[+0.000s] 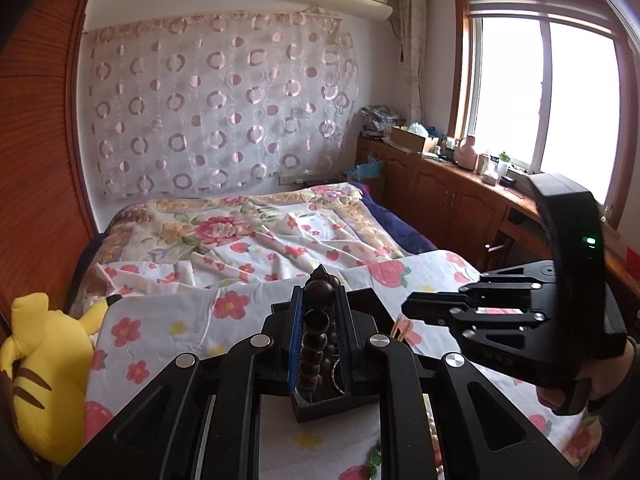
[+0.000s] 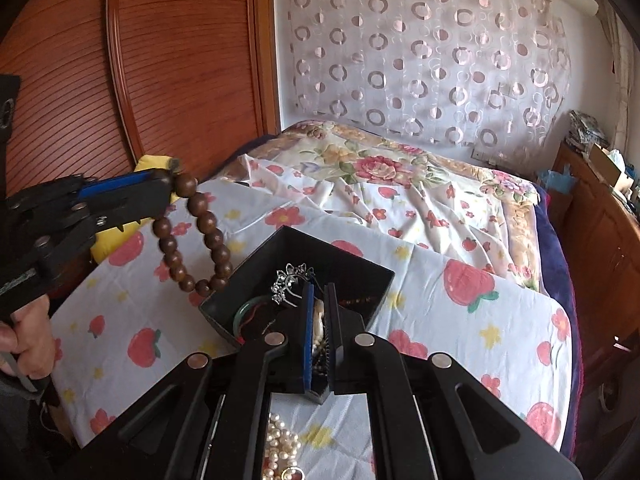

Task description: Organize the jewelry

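Nearest: loose white pearl strand (image 2: 280,440) lies on strawberry-print sheet (image 2: 460,300) of bed, just below right hand-held gripper (image 2: 319,344).

Right hand-held gripper: fingers pressed nearly together, pinching pale item, identity unclear, over open black rectangular box (image 2: 360,264); likely a deposit.

Box holds silver tiara comb (image 2: 289,282) and green bangle (image 2: 250,308).

Left hand-held gripper (image 2: 170,188): pinching brown wooden bead bracelet (image 2: 196,240), loop hanging clear beside box, probably next in.

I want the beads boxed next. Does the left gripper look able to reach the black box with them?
Probably yes: the left gripper holds the bead bracelet just beside the black box, nothing between.
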A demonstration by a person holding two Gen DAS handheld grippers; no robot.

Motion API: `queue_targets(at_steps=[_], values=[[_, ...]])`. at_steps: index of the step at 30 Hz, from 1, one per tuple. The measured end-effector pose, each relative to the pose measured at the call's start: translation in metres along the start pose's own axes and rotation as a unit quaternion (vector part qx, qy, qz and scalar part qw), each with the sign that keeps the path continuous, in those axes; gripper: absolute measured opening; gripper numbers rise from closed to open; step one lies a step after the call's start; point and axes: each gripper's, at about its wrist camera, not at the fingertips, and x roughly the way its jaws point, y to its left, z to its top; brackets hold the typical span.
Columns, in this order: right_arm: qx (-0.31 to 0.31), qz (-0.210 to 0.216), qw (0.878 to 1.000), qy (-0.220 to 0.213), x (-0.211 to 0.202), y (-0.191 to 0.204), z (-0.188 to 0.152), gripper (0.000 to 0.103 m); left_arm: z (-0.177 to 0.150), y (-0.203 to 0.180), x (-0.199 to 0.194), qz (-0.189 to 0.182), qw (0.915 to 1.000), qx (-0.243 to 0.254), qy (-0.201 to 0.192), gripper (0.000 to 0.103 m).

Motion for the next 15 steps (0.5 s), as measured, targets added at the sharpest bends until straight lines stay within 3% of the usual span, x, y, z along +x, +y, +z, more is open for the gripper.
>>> queue_targets(at_steps=[1,3,15], values=[[0.0,-0.001,1.0,-0.001,-0.002,-0.001,0.0,0.011,0.001,0.0,0.003,-0.003,1.0,-0.001,0.002,0.014],[0.002,-0.003,1.0,-0.006,-0.008,-0.005,-0.002,0.024,0.004,-0.002,0.009,-0.007,1.0,0.001,0.005,0.014],[0.006,-0.015,1.0,-0.011,-0.03,-0.024,-0.027,0.025,0.004,-0.022,0.065,-0.01,0.9988,0.021,0.042,0.014]])
